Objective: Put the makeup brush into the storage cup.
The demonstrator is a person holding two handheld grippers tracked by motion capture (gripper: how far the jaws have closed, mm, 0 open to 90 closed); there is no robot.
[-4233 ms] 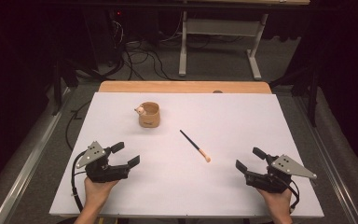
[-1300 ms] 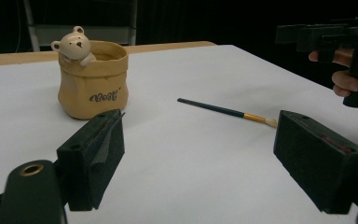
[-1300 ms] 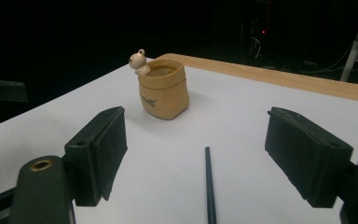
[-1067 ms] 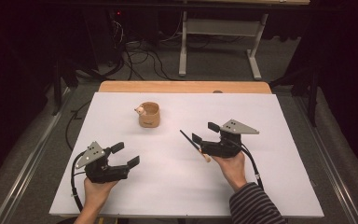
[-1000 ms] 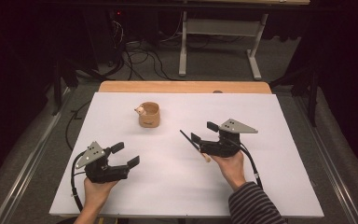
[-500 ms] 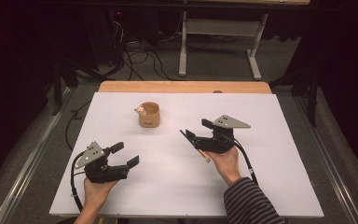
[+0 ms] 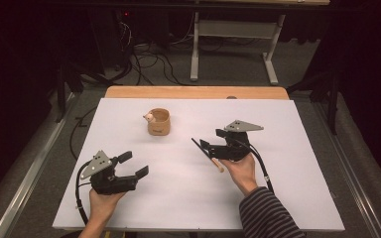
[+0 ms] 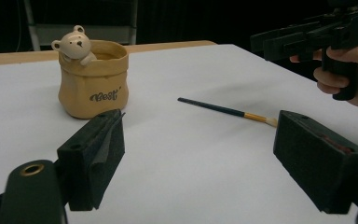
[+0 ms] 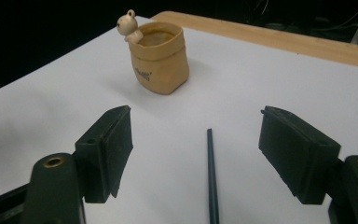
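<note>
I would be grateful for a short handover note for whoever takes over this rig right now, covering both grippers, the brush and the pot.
Right gripper: open, jaws just been closing a little, straddling the dark handle of the paintbrush without pressing on it.
Left gripper: open, holding nothing, low over the near left of the white table.
Paintbrush: lying flat, mid-table, bristle end toward the person.
Bear pot: upright, farther back and left of the brush; nothing shows above its rim.
Done: right gripper lined up over the brush.
Left: close on the handle and lift; the pot looks like the likely place for it.
</note>
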